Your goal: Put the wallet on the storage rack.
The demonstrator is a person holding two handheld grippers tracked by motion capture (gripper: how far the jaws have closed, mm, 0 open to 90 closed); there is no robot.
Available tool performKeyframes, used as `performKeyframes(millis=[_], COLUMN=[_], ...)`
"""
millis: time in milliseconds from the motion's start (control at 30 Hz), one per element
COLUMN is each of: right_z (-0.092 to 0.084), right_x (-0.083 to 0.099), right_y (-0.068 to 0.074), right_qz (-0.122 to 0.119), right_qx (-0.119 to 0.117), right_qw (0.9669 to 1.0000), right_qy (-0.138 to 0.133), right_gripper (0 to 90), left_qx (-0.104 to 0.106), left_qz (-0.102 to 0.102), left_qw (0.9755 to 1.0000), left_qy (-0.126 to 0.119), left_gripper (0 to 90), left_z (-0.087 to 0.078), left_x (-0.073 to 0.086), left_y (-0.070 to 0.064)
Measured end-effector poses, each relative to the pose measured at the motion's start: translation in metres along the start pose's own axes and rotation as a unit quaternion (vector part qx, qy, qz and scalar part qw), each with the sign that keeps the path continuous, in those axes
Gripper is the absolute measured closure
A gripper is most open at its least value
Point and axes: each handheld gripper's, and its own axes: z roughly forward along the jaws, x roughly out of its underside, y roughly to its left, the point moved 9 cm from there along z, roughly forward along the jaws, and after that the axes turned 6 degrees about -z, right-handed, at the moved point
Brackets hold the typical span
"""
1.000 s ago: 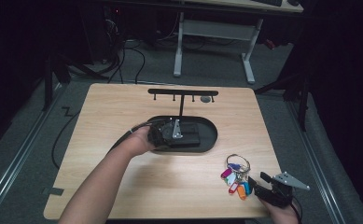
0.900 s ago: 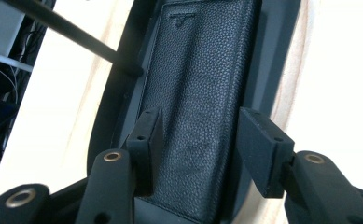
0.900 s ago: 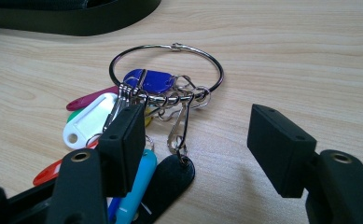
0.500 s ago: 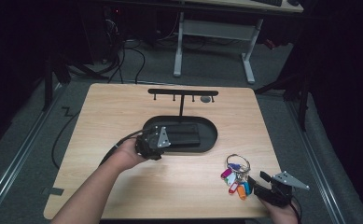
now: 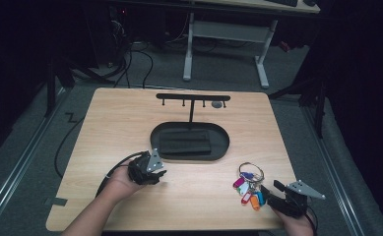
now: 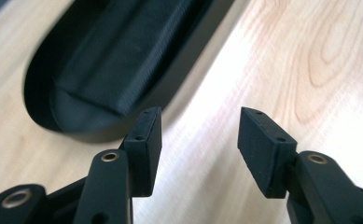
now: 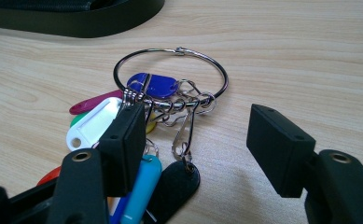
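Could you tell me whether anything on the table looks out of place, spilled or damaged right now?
Nothing stands out. The key ring with coloured tags lies flat on the table before the open right gripper; the black oval tray sits squarely below the hook rack; the left gripper is open.

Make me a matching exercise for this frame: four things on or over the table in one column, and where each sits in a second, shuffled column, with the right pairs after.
Things
1. left tool
2. right tool
3. black oval tray
4. hook stand

Places
A. at the far edge of the table
B. in the middle of the table
C. open, just beside the key ring with coloured tags
D. open, over bare wood at the tray's near left end

Pairs: 1-D, 2-C, 3-B, 4-A
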Motion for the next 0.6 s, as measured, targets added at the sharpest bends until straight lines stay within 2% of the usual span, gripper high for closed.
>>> performKeyframes(millis=[167, 300, 367, 467, 500, 533, 600], right_z=[0.000, 0.000, 0.000, 0.000, 0.000, 0.000, 0.000], right_x=[0.000, 0.000, 0.000, 0.000, 0.000, 0.000, 0.000], right_y=[0.000, 0.000, 0.000, 0.001, 0.001, 0.001, 0.002], right_qz=[-0.002, -0.001, -0.001, -0.001, -0.001, -0.004, -0.004], right_qx=[0.000, 0.000, 0.000, -0.001, -0.001, -0.001, -0.002], right_qw=[1.0000, 1.0000, 1.0000, 1.0000, 1.0000, 1.0000, 1.0000], right_qy=[0.000, 0.000, -0.001, 0.000, 0.000, 0.000, 0.000], right_gripper=[37.8, 37.8, 37.8, 37.8, 37.8, 37.8, 37.8], left_qx=[-0.001, 0.006, 0.006, 0.007, 0.007, 0.003, 0.002], left_qz=[-0.011, -0.041, -0.045, -0.065, -0.065, -0.067, -0.078], left_qw=[0.9999, 0.9989, 0.9987, 0.9970, 0.9970, 0.9968, 0.9959], left_qy=[-0.003, -0.023, -0.025, -0.041, -0.041, -0.042, -0.047], left_gripper=[50.4, 50.3, 50.2, 50.1, 50.0, 49.9, 49.5], left_z=[0.000, -0.004, -0.006, -0.014, -0.014, -0.018, -0.024], left_x=[0.013, 0.027, 0.031, 0.041, 0.041, 0.048, 0.053], left_y=[-0.005, -0.013, -0.014, -0.019, -0.019, -0.020, -0.021])
